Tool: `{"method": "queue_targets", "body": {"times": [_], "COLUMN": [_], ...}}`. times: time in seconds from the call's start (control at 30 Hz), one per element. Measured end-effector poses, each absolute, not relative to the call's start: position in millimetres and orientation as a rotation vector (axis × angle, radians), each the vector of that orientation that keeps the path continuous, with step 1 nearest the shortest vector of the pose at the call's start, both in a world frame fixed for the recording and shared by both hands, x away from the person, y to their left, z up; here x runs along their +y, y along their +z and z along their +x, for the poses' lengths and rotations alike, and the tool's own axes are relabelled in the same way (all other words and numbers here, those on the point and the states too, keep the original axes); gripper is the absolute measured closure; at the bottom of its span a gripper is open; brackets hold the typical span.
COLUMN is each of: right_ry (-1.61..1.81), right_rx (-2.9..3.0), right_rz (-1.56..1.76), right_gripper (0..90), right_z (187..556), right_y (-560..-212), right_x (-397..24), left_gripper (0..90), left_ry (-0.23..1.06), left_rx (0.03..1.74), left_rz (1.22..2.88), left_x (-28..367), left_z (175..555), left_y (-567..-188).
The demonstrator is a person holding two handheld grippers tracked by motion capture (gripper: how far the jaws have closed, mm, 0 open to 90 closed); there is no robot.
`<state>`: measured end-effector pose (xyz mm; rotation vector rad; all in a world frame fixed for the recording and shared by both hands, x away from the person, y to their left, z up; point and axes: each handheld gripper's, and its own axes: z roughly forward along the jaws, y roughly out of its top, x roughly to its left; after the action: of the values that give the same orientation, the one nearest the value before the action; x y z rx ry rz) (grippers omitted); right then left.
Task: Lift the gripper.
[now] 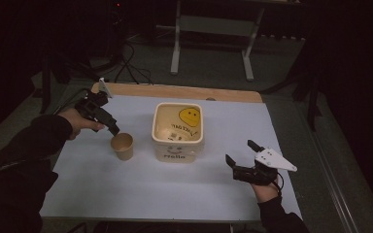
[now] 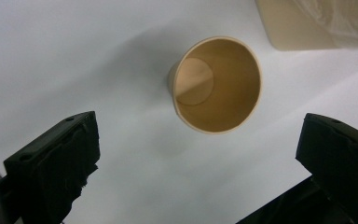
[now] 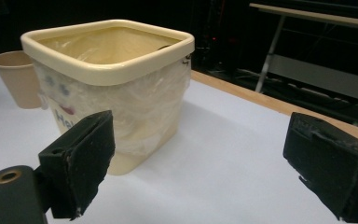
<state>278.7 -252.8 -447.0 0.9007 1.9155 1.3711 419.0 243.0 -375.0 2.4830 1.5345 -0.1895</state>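
A tan paper cup [image 1: 122, 145] stands upright and empty on the white-covered table [image 1: 126, 194]. My left gripper [image 1: 111, 127] hovers just above and behind the cup, pointing down at it. In the left gripper view the cup [image 2: 216, 84] lies between and beyond the open jaws of this gripper [image 2: 200, 123], untouched. To the cup's right stands a cream square bin [image 1: 177, 132] with a yellow smiley and a clear plastic liner. My right gripper [image 1: 239, 152] rests open near the table's front right, aimed at the bin [image 3: 107, 70], with nothing between its jaws [image 3: 200, 144].
The table's wooden far edge [image 1: 175, 91] shows beyond the white sheet. Past it, a grey metal frame [image 1: 211, 29] stands on the dark floor. In the right gripper view the cup [image 3: 16, 77] peeks out left of the bin.
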Motion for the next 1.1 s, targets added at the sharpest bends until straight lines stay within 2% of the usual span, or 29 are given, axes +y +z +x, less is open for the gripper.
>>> {"method": "queue_targets", "body": {"times": [0.13, 0.37, 0.5, 0.63, 0.77, 0.9, 1.1], "right_ry": [1.378, 1.374, 1.375, 1.377, 1.379, 1.377, 1.379], "right_rx": [1.923, 1.937, 1.948, 1.948, 1.959, 1.959, 1.967], "right_rz": [0.893, 0.889, 0.884, 0.884, 0.886, 0.886, 0.881], "right_gripper": [8.8, 8.9, 8.9, 8.9, 8.9, 8.9, 9.0], "right_z": [278.5, 278.6, 278.5, 278.3, 278.7, 278.3, 277.9], "right_y": [-446.8, -447.5, -447.4, -447.5, -448.2, -448.0, -448.0], "right_x": [-252.6, -251.8, -251.3, -251.1, -250.4, -250.3, -249.8], "left_gripper": [0.6, 0.6, 0.6, 0.6, 0.6, 0.6, 0.7], "left_ry": [-0.184, -0.157, -0.166, -0.122, -0.150, -0.112, -0.136], "left_rx": [1.421, 1.227, 1.100, 0.992, 0.880, 0.757, 0.677], "left_rz": [2.509, 2.647, 2.674, 2.731, 2.760, 2.786, 2.815], "left_x": [244.5, 238.2, 234.6, 228.4, 223.0, 217.8, 211.7], "left_z": [417.6, 411.3, 409.3, 407.6, 405.9, 402.4, 400.4], "left_y": [-369.8, -365.4, -362.5, -363.3, -359.7, -355.6, -352.5]}}
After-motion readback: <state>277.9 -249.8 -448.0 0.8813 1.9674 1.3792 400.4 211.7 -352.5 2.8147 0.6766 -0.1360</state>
